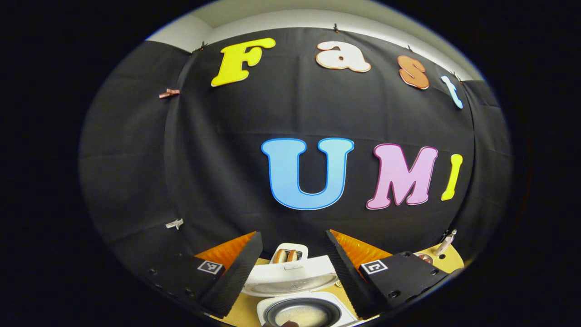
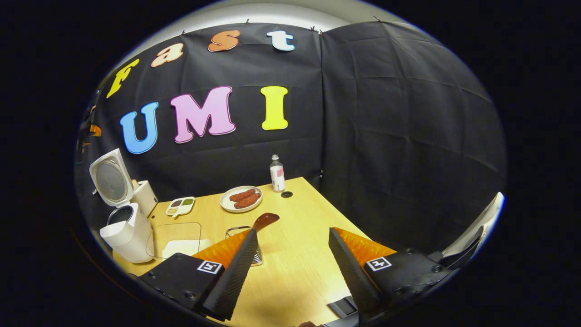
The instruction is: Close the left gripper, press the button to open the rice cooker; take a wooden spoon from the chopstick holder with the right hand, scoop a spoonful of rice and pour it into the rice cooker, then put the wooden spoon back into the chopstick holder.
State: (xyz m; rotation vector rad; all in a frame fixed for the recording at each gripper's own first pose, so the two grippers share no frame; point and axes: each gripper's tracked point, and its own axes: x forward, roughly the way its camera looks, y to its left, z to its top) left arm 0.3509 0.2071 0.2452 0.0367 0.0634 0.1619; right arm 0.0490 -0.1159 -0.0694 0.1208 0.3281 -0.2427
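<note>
plate w/ sausages (image 2: pixel 241 199) | bottle (image 2: pixel 277 174) upright nr table (image 2: pixel 299 254) back edge | divided dish (image 2: pixel 180 206)

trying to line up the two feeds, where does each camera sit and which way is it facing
Left gripper view: rides the left gripper, above the open rice cooker, facing the booth's back wall; its own two fingers, spread, show at the bottom.
Right gripper view: rides the right gripper, over the wooden table, facing the far corner; its spread fingers show, with the wooden spoon just beyond its left finger.
Shared: the rice cooker with its lid up, the table, the back wall.
</note>
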